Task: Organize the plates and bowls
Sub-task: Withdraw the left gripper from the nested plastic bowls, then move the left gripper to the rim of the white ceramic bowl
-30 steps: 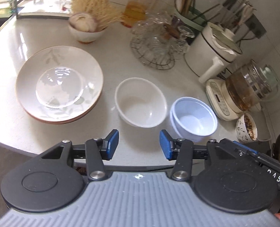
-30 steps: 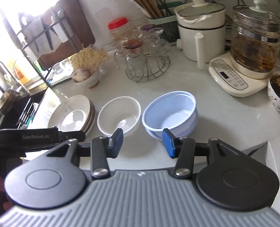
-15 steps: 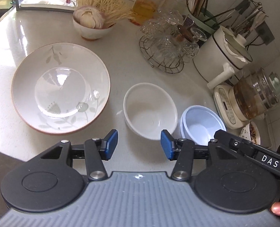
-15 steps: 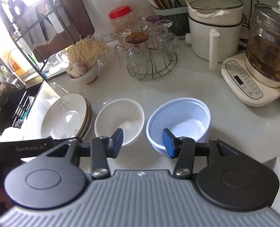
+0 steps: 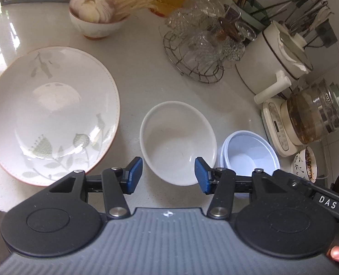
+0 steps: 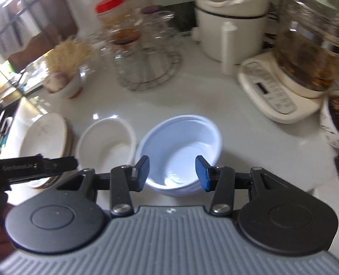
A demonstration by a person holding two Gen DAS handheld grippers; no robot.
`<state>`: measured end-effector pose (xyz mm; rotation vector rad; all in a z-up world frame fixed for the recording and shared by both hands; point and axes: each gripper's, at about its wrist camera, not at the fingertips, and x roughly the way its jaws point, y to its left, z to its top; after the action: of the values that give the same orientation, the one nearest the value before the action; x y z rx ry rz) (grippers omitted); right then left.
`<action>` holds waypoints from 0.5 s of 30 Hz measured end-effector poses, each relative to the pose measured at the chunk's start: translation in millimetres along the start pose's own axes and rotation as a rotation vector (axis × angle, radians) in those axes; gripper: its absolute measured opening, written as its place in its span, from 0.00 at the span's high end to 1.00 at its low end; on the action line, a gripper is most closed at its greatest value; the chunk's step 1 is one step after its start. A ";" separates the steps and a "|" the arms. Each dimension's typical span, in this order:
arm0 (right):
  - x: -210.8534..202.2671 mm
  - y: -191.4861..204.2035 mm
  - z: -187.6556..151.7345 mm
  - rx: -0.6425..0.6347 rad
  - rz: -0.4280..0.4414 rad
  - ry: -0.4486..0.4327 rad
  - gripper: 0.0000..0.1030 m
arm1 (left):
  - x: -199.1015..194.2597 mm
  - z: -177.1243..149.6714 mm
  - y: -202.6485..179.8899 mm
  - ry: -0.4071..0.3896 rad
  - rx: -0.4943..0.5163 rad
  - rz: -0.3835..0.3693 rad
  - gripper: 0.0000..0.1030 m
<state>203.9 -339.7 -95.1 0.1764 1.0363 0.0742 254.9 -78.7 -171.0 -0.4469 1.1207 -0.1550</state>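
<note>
A white bowl [image 5: 178, 142] sits on the pale counter, and my left gripper [image 5: 168, 175] hovers open over its near rim without touching it. To its right stands a stack of pale blue bowls [image 5: 249, 155]. In the right wrist view my right gripper [image 6: 172, 173] hangs above the blue bowls [image 6: 180, 142]. Its jaws are closing, the near rim shows between the pads, and they do not press on it. The white bowl [image 6: 106, 142] lies left of them. A stack of leaf-patterned plates [image 5: 50, 112] rests at the far left, seen also as the plates [image 6: 45, 135] in the right wrist view.
Behind the bowls stand a wire rack of glasses [image 5: 199, 52], a small bowl with garlic [image 5: 96, 23], a white electric pot [image 5: 274, 64] and a glass kettle on its base [image 5: 311, 119]. A patterned cup [image 5: 305, 167] sits at the right. The counter's front edge runs just below the grippers.
Both grippers have come forward and down toward the counter, so the white bowl and the blue bowls loom larger and closer to the fingertips. The dishes themselves have not moved.
</note>
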 end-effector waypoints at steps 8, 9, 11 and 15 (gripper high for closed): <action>19.9 -17.0 -3.1 0.053 -0.027 0.056 0.75 | 19.5 9.3 -7.9 0.045 0.028 0.010 0.45; 20.6 -18.7 -4.6 0.061 -0.027 0.062 0.78 | 20.8 9.3 -8.6 0.049 0.031 0.010 0.45; 23.2 -20.4 -5.5 0.071 -0.029 0.069 0.79 | 22.9 9.7 -10.0 0.054 0.038 0.011 0.45; 24.0 -19.9 -3.2 0.071 -0.030 0.054 0.79 | 26.6 10.1 -11.2 0.059 0.045 0.016 0.45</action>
<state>212.9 -355.5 -120.7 0.2239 1.0954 0.0154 276.6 -95.2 -184.8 -0.3949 1.1762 -0.1797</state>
